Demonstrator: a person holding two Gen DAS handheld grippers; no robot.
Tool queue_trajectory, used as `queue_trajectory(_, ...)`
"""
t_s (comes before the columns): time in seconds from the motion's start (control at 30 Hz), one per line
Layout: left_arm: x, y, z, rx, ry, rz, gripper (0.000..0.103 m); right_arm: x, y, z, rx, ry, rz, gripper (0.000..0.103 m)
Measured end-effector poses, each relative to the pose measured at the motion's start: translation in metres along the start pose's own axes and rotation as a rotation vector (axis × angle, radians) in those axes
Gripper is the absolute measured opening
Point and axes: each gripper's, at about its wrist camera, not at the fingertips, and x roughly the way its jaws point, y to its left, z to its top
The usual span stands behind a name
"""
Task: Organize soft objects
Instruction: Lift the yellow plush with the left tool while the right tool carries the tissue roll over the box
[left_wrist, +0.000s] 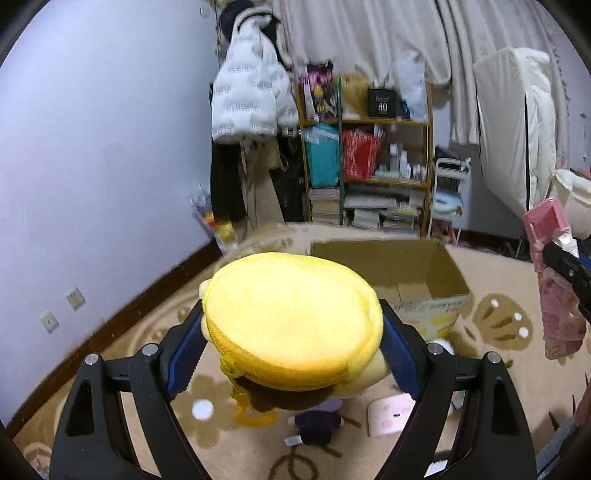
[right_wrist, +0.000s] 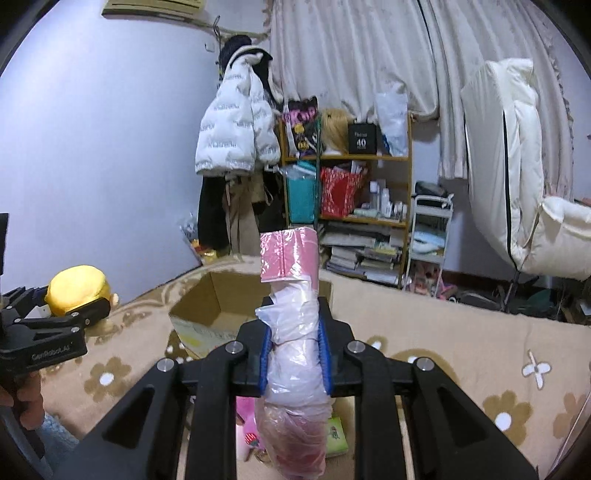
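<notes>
The left tongs (left_wrist: 291, 332) are clamped on a yellow plush pouch (left_wrist: 291, 317), the blue pads pressing its two sides so that the zipper edge faces the camera. It is held up off the carpet (left_wrist: 498, 387), near the open cardboard box (left_wrist: 436, 273) that stands just beyond it; the height looks chosen so the pouch can clear the box wall and drop inside.

The right tongs (right_wrist: 293, 354) are closed around a pink bundle in thin plastic wrap (right_wrist: 291, 332), gripped about its middle so it stands roughly upright, its pink top rising above the fingers and its lower end hanging below them. In the right wrist view the box sits beyond and slightly left of the bundle, and the left tongs with the yellow pouch show at the far left.

Both soft things are thus lifted and neither is in the box yet; the box floor that shows looks bare. Judging by this, the step in hand is carrying both toward the box.

On the carpet under the left tongs lie a dark plush toy (left_wrist: 317, 428) and a small pink-and-white soft item (left_wrist: 389, 413), apparently still to be collected.
</notes>
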Motion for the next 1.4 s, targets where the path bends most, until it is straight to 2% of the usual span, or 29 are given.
queue_trajectory(0.23,-0.017,-0.002,0.015,0.015,-0.077,0.002,0.085,0.000,0.009,0.016,-0.015,-0.062,-0.013,0.022)
queue_trajectory(0.53,-0.004,-0.016,0.030,0.053,-0.143,0.015,0.085,0.024,0.003,0.025,-0.025,-0.071,0.002,0.022)
queue_trajectory(0.87,0.040,-0.031,0.042,0.051,-0.113,-0.014,0.085,0.071,-0.015,0.030,-0.004,-0.044,0.011,0.022)
queue_trajectory(1.03,0.062,-0.037,0.044,0.087,-0.102,-0.007,0.085,0.096,-0.020,0.025,0.003,-0.033,0.028,0.022)
queue_trajectory(1.2,0.086,-0.043,0.039,0.108,-0.067,0.014,0.085,0.129,-0.028,0.019,0.041,0.018,0.047,0.022)
queue_trajectory(1.4,0.112,-0.047,0.036,0.108,-0.019,-0.024,0.085,0.161,-0.034,0.008,0.060,0.074,0.073,0.022)
